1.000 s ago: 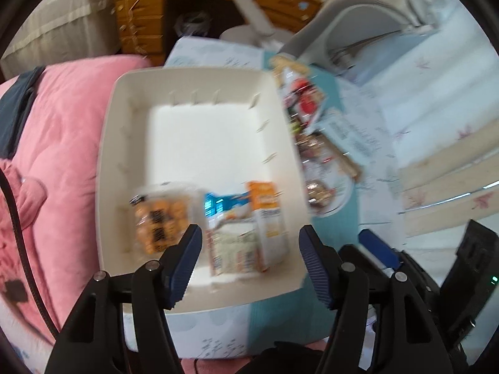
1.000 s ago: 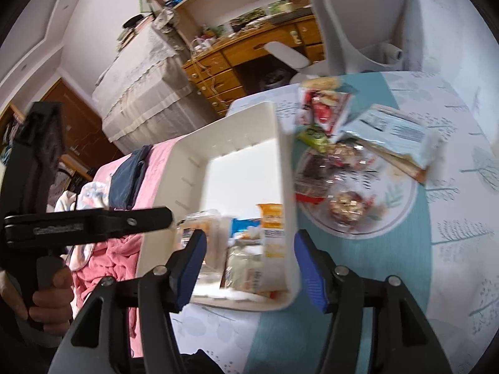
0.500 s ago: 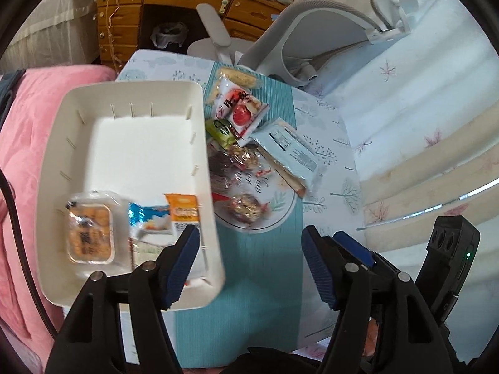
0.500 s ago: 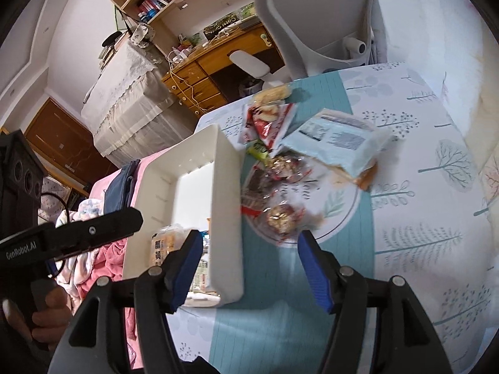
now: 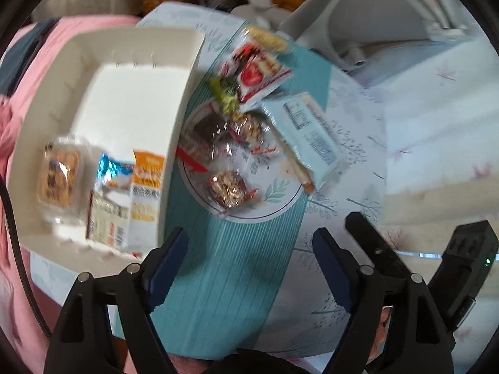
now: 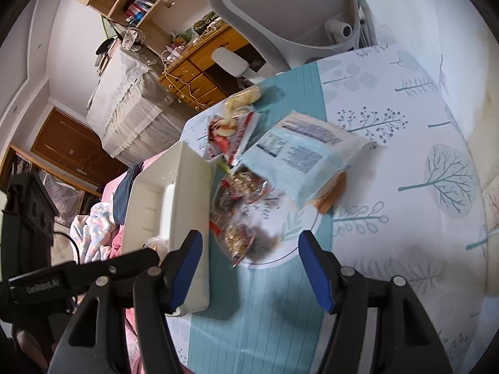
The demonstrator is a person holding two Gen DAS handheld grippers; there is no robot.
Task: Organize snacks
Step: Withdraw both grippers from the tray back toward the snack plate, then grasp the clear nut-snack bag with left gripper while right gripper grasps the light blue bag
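Snacks we have sorted lie in the white bin (image 5: 103, 62) at left: a cookie pack (image 5: 59, 174) and an orange box (image 5: 146, 193). Beside it, wrapped treats (image 5: 226, 184) wait on the plate (image 5: 280, 193). Our left gripper (image 5: 249, 249) has just been opening, empty; our right gripper (image 6: 249, 261) is likewise parted, empty, over the plate.

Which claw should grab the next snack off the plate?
Probably the right claw: it is open and empty, with the wrapped nut cluster between its tips. The left claw frames bare tablecloth.
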